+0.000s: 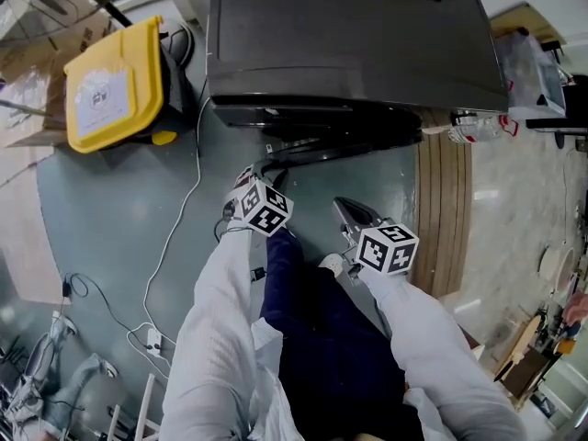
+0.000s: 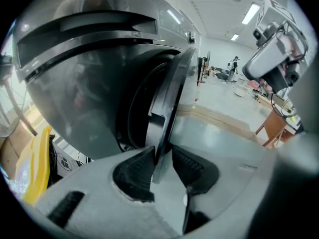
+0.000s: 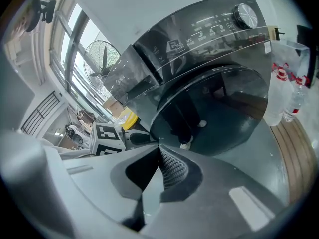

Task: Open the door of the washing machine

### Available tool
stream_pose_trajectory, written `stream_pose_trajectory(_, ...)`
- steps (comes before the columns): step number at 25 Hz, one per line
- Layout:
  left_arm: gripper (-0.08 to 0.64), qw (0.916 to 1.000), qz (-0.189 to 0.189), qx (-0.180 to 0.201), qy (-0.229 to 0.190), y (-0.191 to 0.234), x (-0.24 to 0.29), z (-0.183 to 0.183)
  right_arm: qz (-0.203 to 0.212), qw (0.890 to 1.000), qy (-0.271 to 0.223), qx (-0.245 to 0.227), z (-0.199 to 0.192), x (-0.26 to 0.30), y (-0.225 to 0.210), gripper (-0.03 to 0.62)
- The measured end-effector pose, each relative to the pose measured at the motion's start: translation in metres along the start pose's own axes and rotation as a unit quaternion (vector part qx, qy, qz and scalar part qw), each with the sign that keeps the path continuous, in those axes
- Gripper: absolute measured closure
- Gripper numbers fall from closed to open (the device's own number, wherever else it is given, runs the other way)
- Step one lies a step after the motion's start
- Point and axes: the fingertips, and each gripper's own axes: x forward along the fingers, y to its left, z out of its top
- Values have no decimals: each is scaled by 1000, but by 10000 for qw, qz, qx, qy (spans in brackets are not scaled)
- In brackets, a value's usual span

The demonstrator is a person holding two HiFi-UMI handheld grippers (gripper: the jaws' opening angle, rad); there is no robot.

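My left gripper (image 2: 162, 158) pinches the rim of the door (image 2: 172, 96) (already ajar) on the washing machine (image 2: 75, 83); my right gripper (image 3: 159, 151) is pressed together, empty.

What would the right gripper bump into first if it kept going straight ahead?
Most likely the washing machine door. The right gripper, its fingers shut and empty, aims at that round dark door, with nothing else showing in between. How near it is I cannot tell.

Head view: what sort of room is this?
Probably a lab or workshop, not a home: a washer on a grey floor, loose cables, a yellow bin.
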Motion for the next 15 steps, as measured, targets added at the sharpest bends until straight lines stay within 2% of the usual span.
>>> stream_pose_trajectory(15, 475, 9991, -128, -401, 98, -109, -21, -38, 180, 9997, 20, -152, -64, -58, -3, 584)
